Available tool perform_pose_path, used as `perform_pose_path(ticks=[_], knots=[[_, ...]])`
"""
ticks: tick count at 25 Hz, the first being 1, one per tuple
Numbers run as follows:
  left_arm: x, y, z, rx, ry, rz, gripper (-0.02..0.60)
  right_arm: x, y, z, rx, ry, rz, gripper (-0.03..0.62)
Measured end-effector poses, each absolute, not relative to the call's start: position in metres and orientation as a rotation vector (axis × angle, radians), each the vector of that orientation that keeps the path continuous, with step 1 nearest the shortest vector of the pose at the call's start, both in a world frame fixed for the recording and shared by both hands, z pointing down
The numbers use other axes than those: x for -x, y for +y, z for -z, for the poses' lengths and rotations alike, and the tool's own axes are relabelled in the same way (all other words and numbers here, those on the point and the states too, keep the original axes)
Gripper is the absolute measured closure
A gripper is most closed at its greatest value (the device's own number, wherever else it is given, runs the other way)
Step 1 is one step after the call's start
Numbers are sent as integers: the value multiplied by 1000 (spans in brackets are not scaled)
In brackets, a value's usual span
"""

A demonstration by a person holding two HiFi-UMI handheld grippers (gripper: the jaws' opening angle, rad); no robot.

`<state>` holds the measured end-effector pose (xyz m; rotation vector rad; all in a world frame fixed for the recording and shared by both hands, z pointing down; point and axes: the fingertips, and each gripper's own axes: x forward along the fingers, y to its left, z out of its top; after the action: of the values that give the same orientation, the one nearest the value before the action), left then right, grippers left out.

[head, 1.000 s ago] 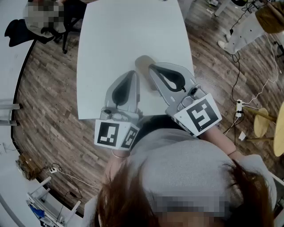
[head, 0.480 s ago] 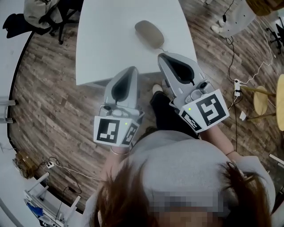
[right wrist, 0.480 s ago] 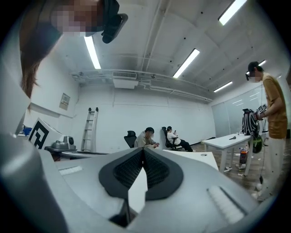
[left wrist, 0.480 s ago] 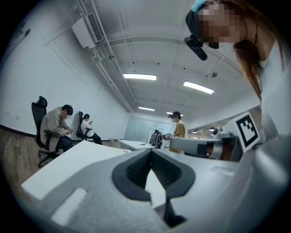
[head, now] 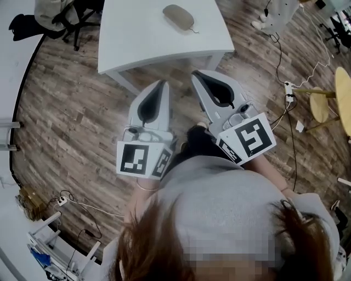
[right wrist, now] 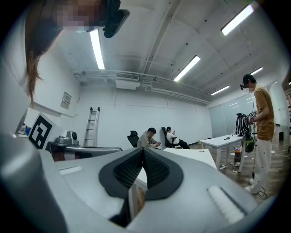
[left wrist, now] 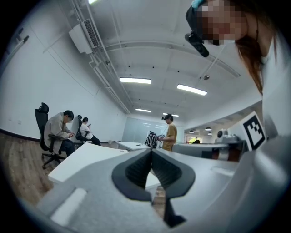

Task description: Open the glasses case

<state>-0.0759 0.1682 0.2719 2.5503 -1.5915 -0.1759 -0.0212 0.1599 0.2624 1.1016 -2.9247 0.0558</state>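
Grey glasses case [head: 178, 17] lay unopened on the tabletop [head: 137, 41]; left tongs [head: 162, 83] and right tongs [head: 196, 74] were pressed together, empty, well apart from it.

Holds 2 grippers side by side in front of the torso: left gripper [head: 163, 82] and right gripper [head: 193, 73]. Points both forward and about level, converging toward the tips, tips near each other but apart. Presses each pair of jaws fully together, with nothing between them. Carries left cube [head: 143, 159] and right cube [head: 247, 137] close to the body, left wrist [head: 145, 188] bare just behind its cube.
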Motion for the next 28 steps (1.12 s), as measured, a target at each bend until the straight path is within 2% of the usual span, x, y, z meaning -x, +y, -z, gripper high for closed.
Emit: perform_pose_path(ticks=[28], knots=[[43, 203, -251, -2605, -1593, 197, 578, 19, 206, -245, -971, -2962, 25, 588]])
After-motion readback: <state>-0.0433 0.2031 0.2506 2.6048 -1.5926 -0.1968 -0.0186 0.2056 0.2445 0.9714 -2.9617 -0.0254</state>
